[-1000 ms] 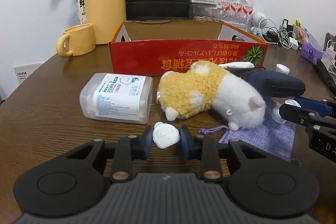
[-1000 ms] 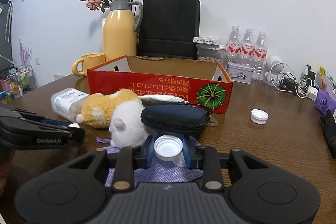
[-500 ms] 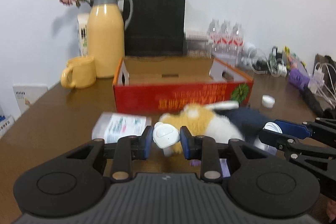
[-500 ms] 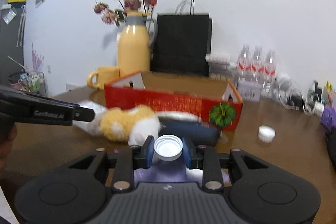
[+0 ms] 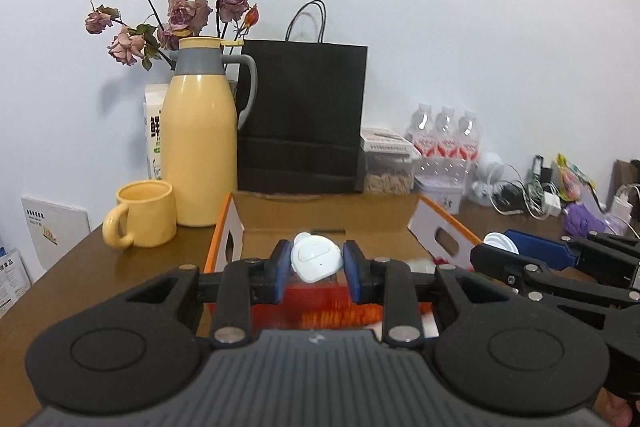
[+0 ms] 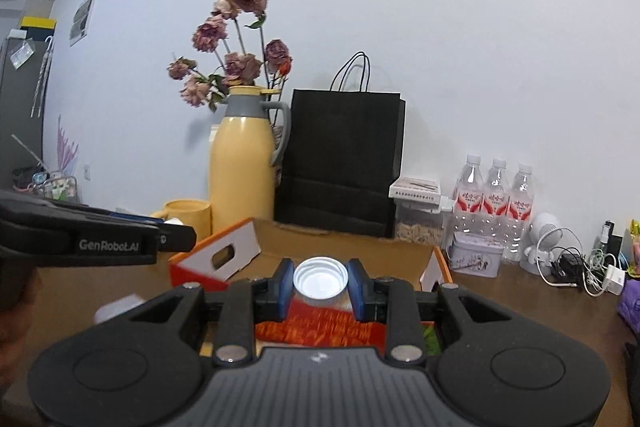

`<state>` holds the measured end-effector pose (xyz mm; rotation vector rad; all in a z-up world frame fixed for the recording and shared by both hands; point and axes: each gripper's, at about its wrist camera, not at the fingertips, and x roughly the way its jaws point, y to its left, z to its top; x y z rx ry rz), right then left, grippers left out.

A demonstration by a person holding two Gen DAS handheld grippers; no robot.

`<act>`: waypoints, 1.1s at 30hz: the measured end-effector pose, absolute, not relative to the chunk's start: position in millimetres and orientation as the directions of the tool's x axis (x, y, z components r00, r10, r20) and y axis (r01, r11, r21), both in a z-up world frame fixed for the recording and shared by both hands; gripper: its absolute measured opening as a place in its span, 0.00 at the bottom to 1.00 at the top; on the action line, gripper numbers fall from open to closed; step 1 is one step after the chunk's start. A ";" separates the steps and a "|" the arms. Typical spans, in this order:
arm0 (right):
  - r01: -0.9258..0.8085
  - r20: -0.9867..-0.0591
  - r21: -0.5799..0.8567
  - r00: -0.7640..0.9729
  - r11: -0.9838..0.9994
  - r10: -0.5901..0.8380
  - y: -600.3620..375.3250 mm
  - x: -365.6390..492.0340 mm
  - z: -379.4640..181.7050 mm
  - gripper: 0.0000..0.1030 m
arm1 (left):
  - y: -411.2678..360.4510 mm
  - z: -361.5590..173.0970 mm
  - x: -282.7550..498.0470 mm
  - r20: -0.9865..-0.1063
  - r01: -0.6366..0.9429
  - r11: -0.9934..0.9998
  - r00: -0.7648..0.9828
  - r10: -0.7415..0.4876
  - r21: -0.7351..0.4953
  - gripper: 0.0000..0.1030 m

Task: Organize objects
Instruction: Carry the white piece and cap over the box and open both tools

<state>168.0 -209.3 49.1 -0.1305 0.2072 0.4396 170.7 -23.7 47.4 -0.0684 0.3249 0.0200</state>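
Above the near wall of the red cardboard box, the left tool is gripping a small white device and the right tool is clamping a white bottle cap. Both items are hanging short of the box's empty-looking interior, so dropping them in is remaining, by my judgement.

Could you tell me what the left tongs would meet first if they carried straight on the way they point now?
Probably the open cardboard box: the left tongs, shut on a small white device, aim over its near wall toward the inside, though depth is unclear.
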 end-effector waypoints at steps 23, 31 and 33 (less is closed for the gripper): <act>-0.377 -0.415 -0.025 0.846 0.926 0.333 -201.5 329.6 25.8 0.26 | -22.5 16.4 322.6 -0.481 -0.106 0.992 0.875 0.059 -0.073 0.28; -0.376 -0.447 -0.028 0.833 0.926 0.325 -198.4 329.8 17.9 0.27 | -24.3 13.2 320.0 -0.475 -0.091 0.995 0.878 0.057 -0.048 0.30; -0.370 -0.457 -0.020 0.830 0.929 0.321 -199.9 331.7 17.4 0.28 | -23.7 14.1 320.5 -0.477 -0.102 0.994 0.876 0.067 -0.047 0.51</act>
